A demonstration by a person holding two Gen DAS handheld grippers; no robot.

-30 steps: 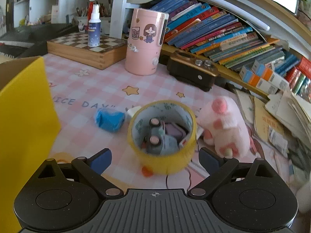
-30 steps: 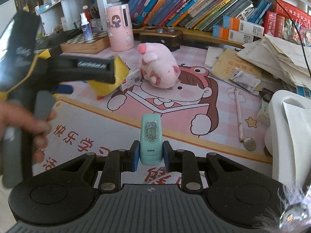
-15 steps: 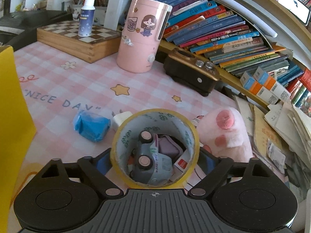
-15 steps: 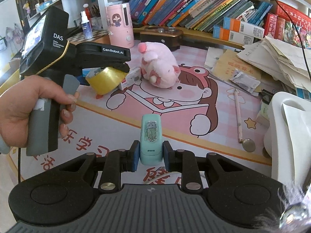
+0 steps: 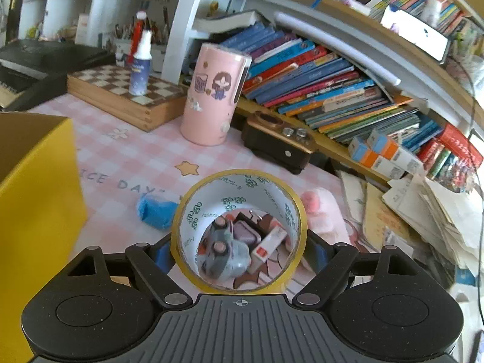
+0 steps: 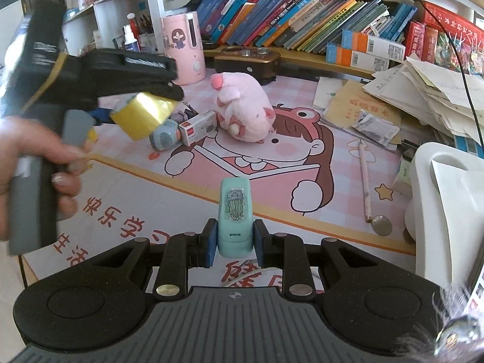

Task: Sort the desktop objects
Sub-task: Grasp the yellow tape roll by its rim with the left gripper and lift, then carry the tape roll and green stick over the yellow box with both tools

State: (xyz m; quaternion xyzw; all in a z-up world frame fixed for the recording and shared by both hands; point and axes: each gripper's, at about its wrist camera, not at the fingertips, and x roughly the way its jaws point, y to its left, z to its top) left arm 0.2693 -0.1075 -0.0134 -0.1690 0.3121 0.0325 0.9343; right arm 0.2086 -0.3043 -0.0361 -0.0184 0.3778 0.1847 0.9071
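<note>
A yellow tape roll (image 5: 211, 205) sits between the blue pads of my left gripper (image 5: 239, 248), whose jaws are closing on it. In the right wrist view the tape roll (image 6: 142, 115) hangs clear above the mat in the left gripper (image 6: 137, 106), held by a person's hand (image 6: 33, 154). Through the roll's hole I see a grey-blue toy (image 5: 224, 254) and a small red-and-white box (image 5: 267, 245) on the mat below. My right gripper (image 6: 235, 242) is shut on a mint-green case (image 6: 235, 208) with a jellyfish sticker, low over the mat.
A pink plush pig (image 6: 242, 112) lies mid-mat beside the toy (image 6: 165, 136) and box (image 6: 196, 128). A yellow box (image 5: 33, 196) stands at left, a blue cloth lump (image 5: 155, 210) near it. Behind are a pink cylinder (image 5: 214, 96) and a chessboard box (image 5: 121, 93). Pencil (image 6: 364, 178), coin (image 6: 381, 226), paper piles at right.
My left gripper pushed forward around the tape roll, narrowed onto it and raised it off the mat. The right gripper and its mint-green case stayed still.
</note>
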